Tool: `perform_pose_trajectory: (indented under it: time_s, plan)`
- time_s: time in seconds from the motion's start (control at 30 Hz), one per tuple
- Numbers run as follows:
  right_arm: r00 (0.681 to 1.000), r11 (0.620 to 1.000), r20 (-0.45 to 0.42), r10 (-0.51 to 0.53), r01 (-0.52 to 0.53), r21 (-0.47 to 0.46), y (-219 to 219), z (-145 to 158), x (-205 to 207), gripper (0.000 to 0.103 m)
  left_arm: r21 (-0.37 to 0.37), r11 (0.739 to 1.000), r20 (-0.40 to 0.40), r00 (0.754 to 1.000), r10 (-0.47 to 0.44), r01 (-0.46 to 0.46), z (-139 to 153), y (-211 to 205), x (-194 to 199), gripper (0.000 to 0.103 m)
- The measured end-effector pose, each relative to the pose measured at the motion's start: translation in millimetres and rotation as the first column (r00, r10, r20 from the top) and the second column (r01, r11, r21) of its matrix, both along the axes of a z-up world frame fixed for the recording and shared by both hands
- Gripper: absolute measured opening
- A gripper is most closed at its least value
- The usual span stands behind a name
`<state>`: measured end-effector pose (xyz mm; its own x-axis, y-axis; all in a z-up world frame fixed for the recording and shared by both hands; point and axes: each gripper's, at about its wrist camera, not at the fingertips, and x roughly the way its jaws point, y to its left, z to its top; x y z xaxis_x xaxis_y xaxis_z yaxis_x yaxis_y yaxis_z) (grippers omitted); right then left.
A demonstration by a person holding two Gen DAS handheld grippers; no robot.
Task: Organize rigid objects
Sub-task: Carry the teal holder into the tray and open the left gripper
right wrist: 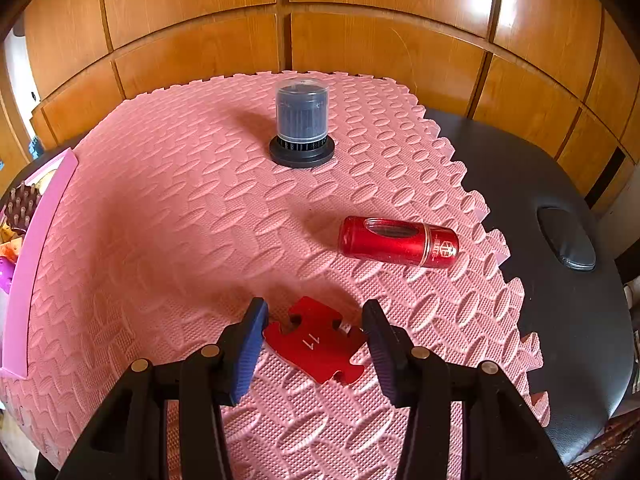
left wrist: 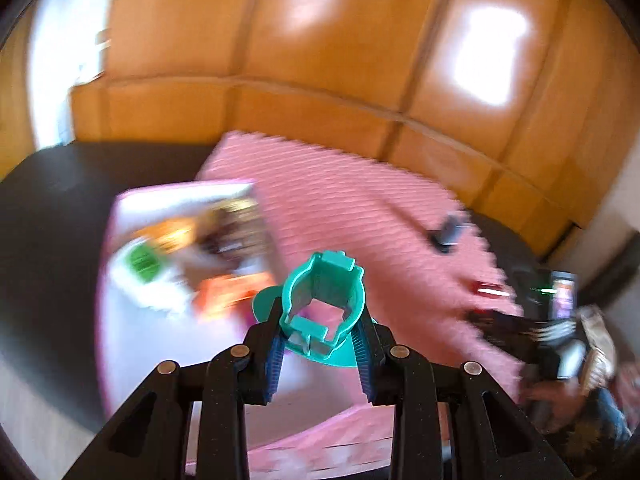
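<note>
Two things are being handled at once: a teal plastic holder [left wrist: 322, 304] is being pinched between the left gripper [left wrist: 320, 354] pads, hanging above the edge of a pink tray [left wrist: 120, 280] of blurred items, while the right gripper [right wrist: 316, 340] is standing spread around a flat red puzzle piece [right wrist: 316, 340] lying on the pink foam mat [right wrist: 160, 220]. Judging by the heavy blur, the holder could be slipping or dropping short of the tray. Its open mouth is facing up toward the camera. Beyond, a red cylinder [right wrist: 398, 242] is lying with its long axis left-to-right, near an upright dark capped container [right wrist: 302, 122].
</note>
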<state>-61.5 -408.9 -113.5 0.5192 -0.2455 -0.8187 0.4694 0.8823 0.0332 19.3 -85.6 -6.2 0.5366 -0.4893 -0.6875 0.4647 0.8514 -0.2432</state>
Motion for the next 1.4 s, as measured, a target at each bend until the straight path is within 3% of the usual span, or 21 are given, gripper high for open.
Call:
perform_pose_trajectory:
  time_s: [0.17, 0.33, 0.73, 1.0, 1.4]
  plan:
    - [1.0, 1.0, 0.0, 0.001, -0.001, 0.0, 0.0, 0.0, -0.1, 0.049, 0.065, 0.989, -0.093, 0.986, 0.14, -0.135, -34.8, 39.3, 29.6, 0.031]
    - [1.0, 1.0, 0.0, 0.001, -0.001, -0.001, -0.2, 0.0, -0.2, 0.049, 0.124, 0.977, -0.108, 0.976, 0.189, -0.175, -54.8, 45.3, 47.0, 0.031]
    - [1.0, 1.0, 0.0, 0.001, -0.001, -0.002, 0.3, -0.1, -0.1, 0.049, 0.237, 0.946, -0.018, 0.973, 0.231, -0.22, -73.5, 49.9, 76.2, 0.032]
    - [1.0, 1.0, 0.0, 0.0, 0.0, -0.003, 0.6, 0.0, -0.3, 0.049, 0.198, 0.956, -0.025, 0.974, 0.225, -0.216, -64.7, 53.6, 59.5, 0.048]
    - [1.0, 1.0, 0.007, -0.003, 0.003, 0.004, 2.1, -0.4, -1.0, 0.049, 0.154, 0.955, 0.061, 0.967, 0.247, -0.254, -35.7, 57.1, 19.9, 0.056]
